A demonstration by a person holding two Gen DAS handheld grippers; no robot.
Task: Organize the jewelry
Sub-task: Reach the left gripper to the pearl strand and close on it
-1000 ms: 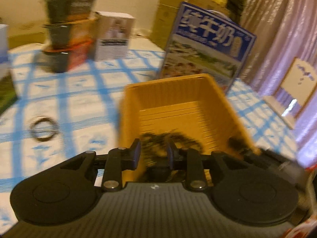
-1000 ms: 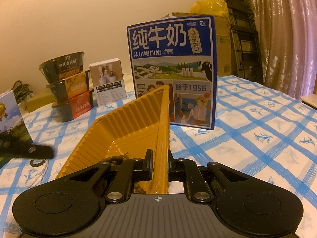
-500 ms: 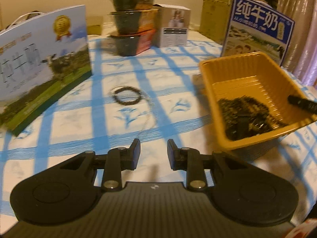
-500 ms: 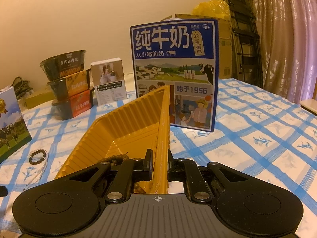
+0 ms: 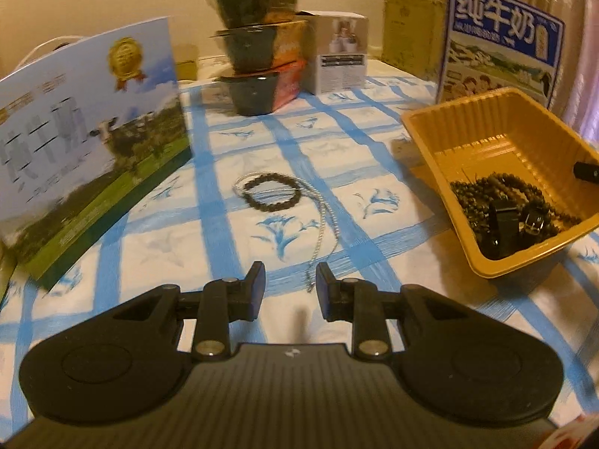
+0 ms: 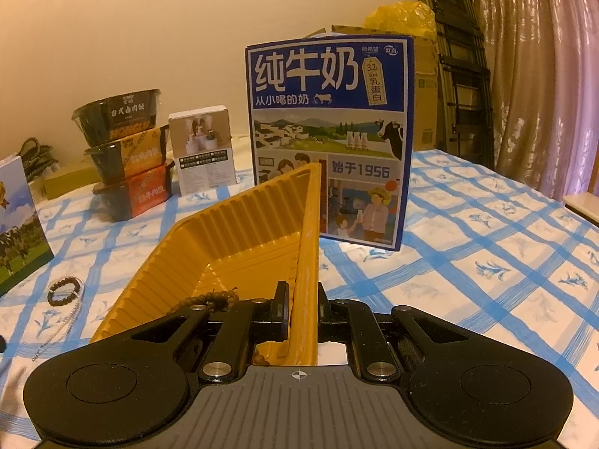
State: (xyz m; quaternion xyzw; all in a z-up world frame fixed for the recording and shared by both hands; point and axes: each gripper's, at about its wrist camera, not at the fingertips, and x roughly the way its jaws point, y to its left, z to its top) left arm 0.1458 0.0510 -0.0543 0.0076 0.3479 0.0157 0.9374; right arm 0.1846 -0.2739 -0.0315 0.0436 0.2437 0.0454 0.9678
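Checked cloth (image 5: 374,202) covers the whole table, blue grid on white. On the left stands a milk box (image 5: 86,142) with a cow on it; at the back, the blue carton (image 6: 329,138) stands upright just behind the tray. Three stacked bowls (image 6: 127,157) sit at the far side with a small white box (image 6: 204,149) right beside them.

Now the yellow tray (image 5: 430,149): dark bead strands (image 5: 498,194) piled in its near corner, with a black strap-like piece among them, too dim to name. The right gripper (image 6: 302,310) is pinching the tray's right wall, one finger inside, one outside.

Out on the cloth, a dark bead bracelet (image 5: 271,194) lies flat well left of the tray, and a thin silver chain (image 5: 325,232) loops round it and trails toward the left gripper (image 5: 290,286). That gripper is spread wide, holding nothing, and the chain's end lies between its tips. Bare cloth lies between bracelet and tray.
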